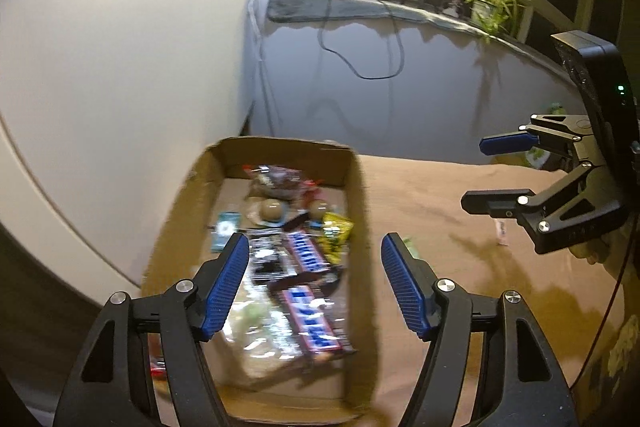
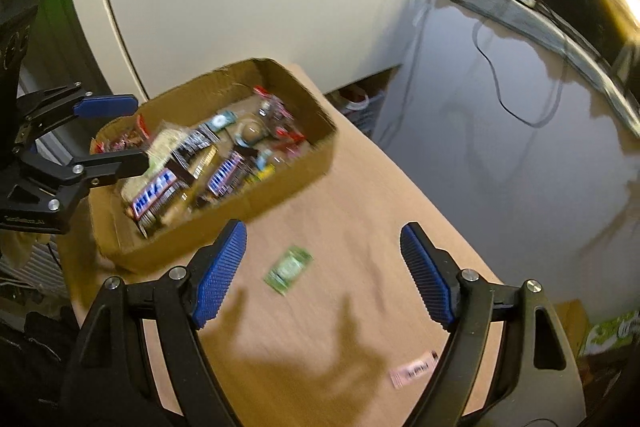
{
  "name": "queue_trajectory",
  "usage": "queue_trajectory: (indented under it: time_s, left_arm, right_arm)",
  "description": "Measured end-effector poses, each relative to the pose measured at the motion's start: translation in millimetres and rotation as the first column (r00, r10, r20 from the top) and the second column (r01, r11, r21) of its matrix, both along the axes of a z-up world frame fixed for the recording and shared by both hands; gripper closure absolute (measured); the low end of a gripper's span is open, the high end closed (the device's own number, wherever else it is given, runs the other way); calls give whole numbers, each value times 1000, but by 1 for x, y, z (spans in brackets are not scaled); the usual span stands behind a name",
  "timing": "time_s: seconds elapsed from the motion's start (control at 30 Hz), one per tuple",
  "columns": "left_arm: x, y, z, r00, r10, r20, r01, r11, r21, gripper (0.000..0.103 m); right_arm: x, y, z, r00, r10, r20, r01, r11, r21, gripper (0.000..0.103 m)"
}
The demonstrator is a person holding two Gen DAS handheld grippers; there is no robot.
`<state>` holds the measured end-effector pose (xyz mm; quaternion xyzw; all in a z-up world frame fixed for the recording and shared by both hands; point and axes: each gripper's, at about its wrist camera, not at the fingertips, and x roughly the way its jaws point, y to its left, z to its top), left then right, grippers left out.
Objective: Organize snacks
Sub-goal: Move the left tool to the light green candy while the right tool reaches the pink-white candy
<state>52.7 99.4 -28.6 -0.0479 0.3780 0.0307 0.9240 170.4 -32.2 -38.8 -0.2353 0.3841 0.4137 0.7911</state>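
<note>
You're most of the way there, I'd say. Your left gripper [image 1: 312, 283] hangs over the cardboard box [image 1: 356, 211], jaws spread wide with nothing between them, and under and beyond them the box is already packed with candy bars [image 1: 310, 319] and small packets. Your right gripper [image 2: 324, 273] is just as wide open and empty, out over the brown table [image 2: 360, 187]. What's left: a green packet [image 2: 289, 269] lying loose between and below those jaws, nearer the left pad, and a pink packet [image 2: 414, 371] by the base of the right jaw. Those two go in, then you're done.
</note>
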Motion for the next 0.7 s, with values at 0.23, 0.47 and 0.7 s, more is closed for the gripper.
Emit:
queue_trajectory:
  time_s: [0.23,0.47,0.7]
  left_arm:
    - [7,-43,-3,997,-79,-7,79,997,-16,35]
    - [17,-87,-21,986,-157,-48,155,987,-48,35]
    - [30,-116,-44,976,-191,-105,184,980,-74,42]
  right_arm:
    - [10,-58,-11,996,-91,-25,91,996,-9,21]
    - [18,-111,-37,976,-190,-109,186,981,-47,21]
    - [27,-141,-63,947,-265,-183,259,964,-57,21]
